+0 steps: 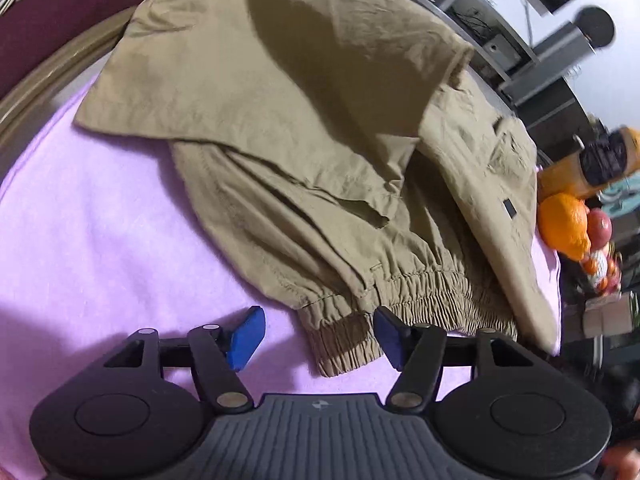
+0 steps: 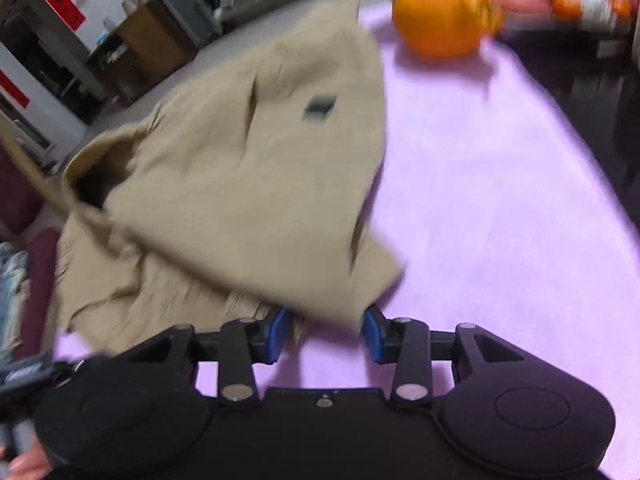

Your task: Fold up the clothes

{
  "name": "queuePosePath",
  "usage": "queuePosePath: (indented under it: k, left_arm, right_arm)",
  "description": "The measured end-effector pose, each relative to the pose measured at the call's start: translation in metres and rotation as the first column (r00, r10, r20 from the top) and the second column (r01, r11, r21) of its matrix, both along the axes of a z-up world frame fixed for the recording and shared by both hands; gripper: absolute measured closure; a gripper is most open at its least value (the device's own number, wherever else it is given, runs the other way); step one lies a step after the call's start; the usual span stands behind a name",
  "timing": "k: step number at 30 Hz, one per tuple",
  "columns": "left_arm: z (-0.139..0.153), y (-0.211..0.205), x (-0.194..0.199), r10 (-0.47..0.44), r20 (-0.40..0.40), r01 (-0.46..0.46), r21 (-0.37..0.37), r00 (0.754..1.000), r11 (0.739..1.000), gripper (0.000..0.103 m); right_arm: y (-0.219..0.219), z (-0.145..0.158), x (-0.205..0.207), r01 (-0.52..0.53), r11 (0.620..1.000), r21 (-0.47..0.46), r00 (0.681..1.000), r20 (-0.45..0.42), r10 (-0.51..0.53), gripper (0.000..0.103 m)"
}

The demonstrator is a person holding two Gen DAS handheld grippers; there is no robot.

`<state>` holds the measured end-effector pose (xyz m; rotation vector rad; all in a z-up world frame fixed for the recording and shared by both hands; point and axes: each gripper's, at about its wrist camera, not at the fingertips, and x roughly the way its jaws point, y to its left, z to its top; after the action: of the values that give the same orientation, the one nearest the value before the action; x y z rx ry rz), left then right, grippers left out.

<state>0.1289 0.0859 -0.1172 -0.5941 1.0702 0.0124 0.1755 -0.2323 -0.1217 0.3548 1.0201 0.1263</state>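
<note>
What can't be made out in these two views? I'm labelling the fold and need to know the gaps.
- Right wrist view: motion blur leaves unclear whether the right hand-held gripper pinches the khaki trousers.
- Right wrist view: fruit smeared, partly cut by the top edge.
- Left wrist view: lower trouser layers hidden under the folded-over leg.

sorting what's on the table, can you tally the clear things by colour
khaki: 1, the trousers
lilac: 1, the cloth under them
orange: 1, the round fruit at the edge
total: 3
The blurred fruit pile behind the orange is not counted.
</note>
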Motion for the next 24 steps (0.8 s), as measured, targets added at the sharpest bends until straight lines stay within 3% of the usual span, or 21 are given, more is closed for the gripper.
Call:
queuePosePath:
  k: [3,5,11,14,18,22,24]
  left_arm:
    - [-0.001,-0.001,-0.002,-0.027,0.022,0.027,0.016,0.999,1.0,0.041]
    - [-0.003,-0.002,-0.003,-0.043,0.035,0.043,0.022,0.998,0.999,0.04]
    - [-0.005,-0.007,-0.004,-0.085,0.063,0.082,0.047,0.994,0.996,0.037]
    - [-0.006,-0.009,-0.005,-0.09,0.069,0.087,0.05,0.993,0.995,0.037]
    - [-0.006,-0.01,-0.005,-0.094,0.075,0.091,0.048,0.993,0.995,0.037]
    - [-0.006,-0.01,-0.006,-0.098,0.08,0.094,0.047,0.992,0.994,0.037]
    - [-0.006,-0.011,-0.006,-0.1,0.083,0.096,0.046,0.992,0.994,0.037]
  right_arm:
    - [-0.007,0.014,0.013,0.073,0.997,0.011,0.98,0.185,-0.074,0.064]
    - [-0.013,0.017,0.02,0.123,0.992,0.036,0.958,0.256,-0.128,0.064]
    - [-0.018,-0.01,0.025,0.139,0.988,0.065,0.989,0.04,-0.142,0.055]
    - [-0.021,-0.018,0.022,0.118,0.99,0.082,0.993,0.007,-0.119,0.048]
    - [-0.008,-0.02,0.024,0.095,0.993,-0.067,0.995,0.048,-0.092,0.035]
    - [0.008,-0.015,0.014,0.051,0.987,-0.154,0.998,0.048,-0.045,0.039]
    - [0.009,-0.008,0.005,0.089,0.991,-0.101,0.996,0.012,-0.088,0.04]
